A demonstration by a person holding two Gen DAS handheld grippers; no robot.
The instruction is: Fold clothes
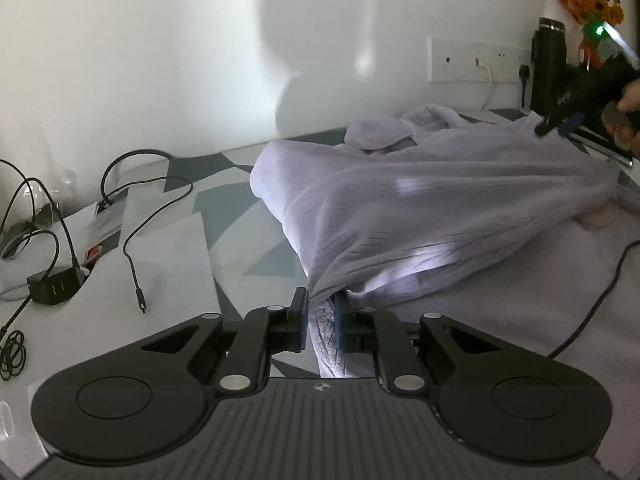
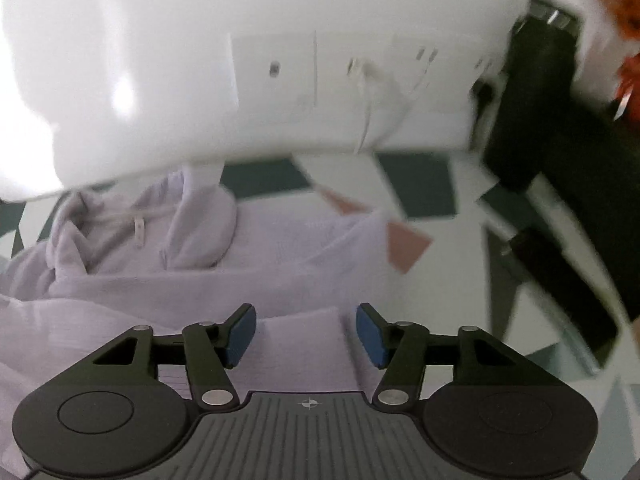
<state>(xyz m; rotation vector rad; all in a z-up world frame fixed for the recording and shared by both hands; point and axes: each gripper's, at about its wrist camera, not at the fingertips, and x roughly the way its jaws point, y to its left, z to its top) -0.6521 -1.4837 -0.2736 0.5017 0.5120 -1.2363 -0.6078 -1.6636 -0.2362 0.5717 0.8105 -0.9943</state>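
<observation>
The left gripper [image 1: 322, 314] has its pads nearly together, pinching a bunched edge of the lilac hoodie [image 1: 420, 200], and lifted cloth runs up and away to the right from that pinch. The right gripper [image 2: 306, 334] has its pads wide apart with nothing between them, poised just above a hoodie [image 2: 168, 264] fold, hood lying ahead and to its left. The hoodie lies rumpled on the patterned table [image 1: 224, 208], its long axis stretching between the grippers, so only the left end is held and the right could close on cloth directly below.
</observation>
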